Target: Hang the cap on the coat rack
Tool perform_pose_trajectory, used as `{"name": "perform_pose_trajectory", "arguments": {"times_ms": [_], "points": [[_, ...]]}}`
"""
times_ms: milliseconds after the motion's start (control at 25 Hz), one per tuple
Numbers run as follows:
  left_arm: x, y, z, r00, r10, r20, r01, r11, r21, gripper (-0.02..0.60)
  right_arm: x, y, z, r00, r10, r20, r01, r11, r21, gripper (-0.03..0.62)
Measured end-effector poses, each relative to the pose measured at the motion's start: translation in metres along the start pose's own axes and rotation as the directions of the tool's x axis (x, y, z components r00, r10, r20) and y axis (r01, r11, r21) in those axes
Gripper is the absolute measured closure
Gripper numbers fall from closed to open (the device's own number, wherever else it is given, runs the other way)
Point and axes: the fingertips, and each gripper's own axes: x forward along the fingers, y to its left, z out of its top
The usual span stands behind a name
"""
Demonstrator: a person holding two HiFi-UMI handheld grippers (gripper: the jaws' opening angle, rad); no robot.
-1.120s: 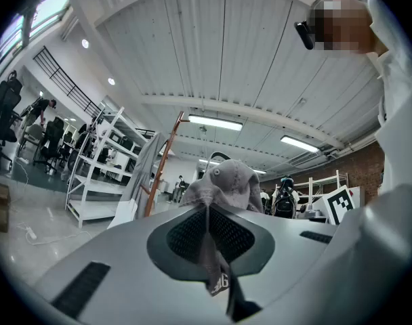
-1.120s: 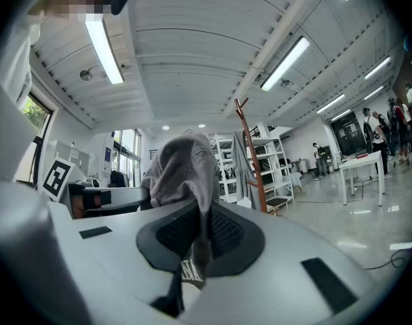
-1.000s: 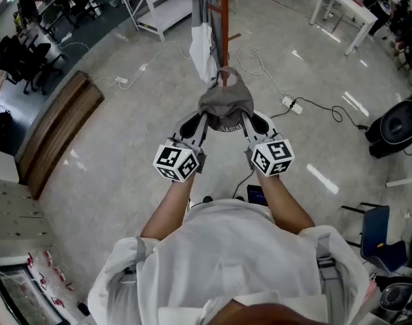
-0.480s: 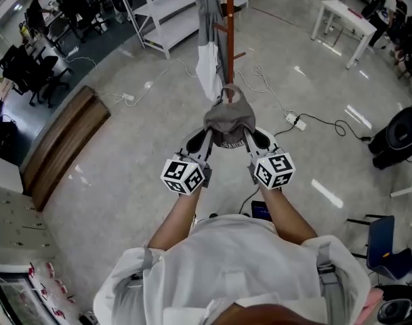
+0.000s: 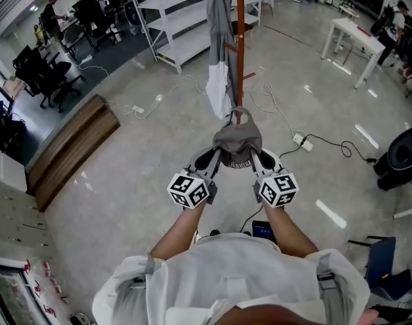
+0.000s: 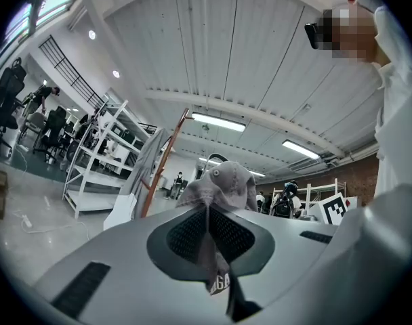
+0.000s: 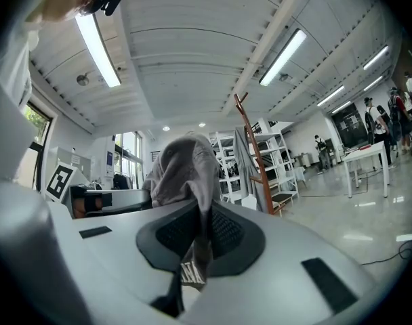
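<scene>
Tall wooden coat rack [image 5: 239, 39] ahead, hung with grey clothing [image 5: 219, 32]. In front of its pole, raised: grey cap [image 5: 237, 141], rim pinched by left gripper [image 5: 208, 160] and right gripper [image 5: 259, 159], both clamped on fabric. Best kept level, eased over a free peg [image 5: 247, 76] before releasing.

White short-sleeved shirt [image 5: 240, 266], grey marker-cubed hand-held grippers [image 5: 209, 159] [image 5: 259, 159]

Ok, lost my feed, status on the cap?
Left gripper, right gripper shut on cap. Cap before coat rack, not hung. Grey garment hanging on rack.
</scene>
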Motion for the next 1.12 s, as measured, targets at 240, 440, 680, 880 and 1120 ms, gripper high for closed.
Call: {"name": "perform_pose_trajectory", "arguments": {"times_ms": [240,440,680,880,1120], "points": [[0.007,-0.005,-0.007,1.0,0.001,0.003,-0.001,1.0,-0.003,0.551,-0.001,-0.012,-0.005,1.0,0.017,0.005,-0.017,1.0,0.018,0.556],[0.017,-0.019,-0.009,1.0,0.004,0.003,-0.004,1.0,-0.009,0.551,-0.01,-0.026,0.001,1.0,0.019,0.011,-0.019,0.999,0.035,0.556],[0.025,-0.037,-0.019,1.0,0.018,0.002,-0.018,1.0,-0.013,0.551,-0.027,-0.04,0.001,0.999,0.034,0.018,-0.034,0.999,0.042,0.556],[0.027,-0.054,-0.024,1.0,0.017,0.001,-0.017,1.0,-0.002,0.551,-0.04,-0.05,0.007,0.999,0.045,0.03,-0.046,0.998,0.041,0.556],[0.027,-0.066,-0.034,1.0,0.028,-0.01,-0.028,1.0,-0.015,0.551,-0.054,-0.056,0.002,0.998,0.053,0.021,-0.054,0.997,0.053,0.556]]}}
